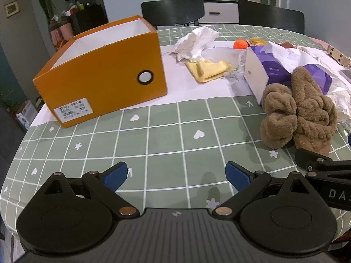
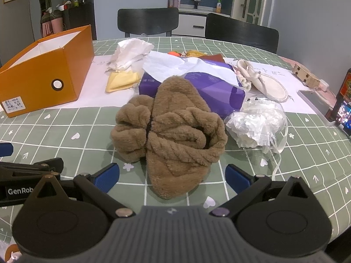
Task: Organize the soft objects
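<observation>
Right claw [image 2: 172, 177], jaws spread wide, nothing held, low over the worktop [image 2: 76, 144] with the heel of the brown slippers [image 2: 173, 129] lying between the blue pads [image 2: 107, 176] without touching them. Left claw [image 1: 176, 175], equally wide, empty, over bare checked cloth; slippers [image 1: 300, 109] ahead to its right, near the right claw's finger [image 1: 311, 161]. Slippers in a nested pair, toes toward the purple box [image 2: 210, 87] and touching it. White paper [image 2: 173, 64] draped over that box. Plastic bag [image 2: 256, 122] just beside the slippers on the right; cream shoe [image 2: 265, 83] beyond it. Yellow cloth [image 2: 121, 81] and crumpled tissue [image 2: 129, 52] left of the purple box. Orange box [image 1: 105, 72], open-topped and seemingly empty, well apart to the far left. Two black chairs [image 2: 149, 20] behind the worktop.
</observation>
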{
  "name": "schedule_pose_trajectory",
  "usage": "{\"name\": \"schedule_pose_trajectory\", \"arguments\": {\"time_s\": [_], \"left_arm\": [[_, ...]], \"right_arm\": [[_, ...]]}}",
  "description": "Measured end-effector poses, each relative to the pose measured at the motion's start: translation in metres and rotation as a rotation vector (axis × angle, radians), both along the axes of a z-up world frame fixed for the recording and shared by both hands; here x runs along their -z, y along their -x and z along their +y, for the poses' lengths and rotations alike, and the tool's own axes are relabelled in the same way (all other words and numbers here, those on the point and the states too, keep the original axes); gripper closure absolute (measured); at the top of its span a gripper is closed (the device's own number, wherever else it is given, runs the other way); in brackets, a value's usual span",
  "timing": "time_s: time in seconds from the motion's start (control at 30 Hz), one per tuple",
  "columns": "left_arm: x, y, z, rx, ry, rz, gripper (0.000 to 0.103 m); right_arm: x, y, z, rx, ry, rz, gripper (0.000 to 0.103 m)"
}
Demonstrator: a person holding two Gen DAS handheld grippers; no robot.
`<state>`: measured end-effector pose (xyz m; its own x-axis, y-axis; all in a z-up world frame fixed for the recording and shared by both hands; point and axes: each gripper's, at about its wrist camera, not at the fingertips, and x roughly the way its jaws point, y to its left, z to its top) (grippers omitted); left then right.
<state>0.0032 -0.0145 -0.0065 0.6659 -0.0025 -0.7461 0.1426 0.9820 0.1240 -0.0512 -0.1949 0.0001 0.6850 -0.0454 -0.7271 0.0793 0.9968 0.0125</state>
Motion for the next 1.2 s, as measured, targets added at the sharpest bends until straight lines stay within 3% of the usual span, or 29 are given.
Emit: {"name": "schedule_pose_trajectory", "arguments": {"time_s": [0.3, 0.47, 0.63, 0.9, 1.2], "left_arm": [[-0.005, -0.006, -0.017, 0.068, 0.037, -0.008, 0.0], [-0.01, -0.01, -0.024, 0.16, 0.059, 0.017, 0.0], [-0.017, -0.012, -0.034, 0.222, 0.072, 0.023, 0.0], [-0.022, -0.022, -0.06, 0.295, 0.076, 0.041, 0.0], [-0.017, -0.036, -0.102, 0.376, 0.044, 0.073, 0.0]], "right_arm": [[-0.007, 0.0, -0.02, -0.09, 0.009, -0.037, 0.002], [-0.02, -0.007, -0.021, -0.337, 0.048, 0.008, 0.002], [-0.032, -0.019, -0.03, -0.563, 0.055, 0.121, 0.002], [-0.049, -0.057, -0.083, -0.605, -0.016, 0.181, 0.002], [-0.034, -0.086, -0.131, -0.619, 0.127, 0.222, 0.002]]}}
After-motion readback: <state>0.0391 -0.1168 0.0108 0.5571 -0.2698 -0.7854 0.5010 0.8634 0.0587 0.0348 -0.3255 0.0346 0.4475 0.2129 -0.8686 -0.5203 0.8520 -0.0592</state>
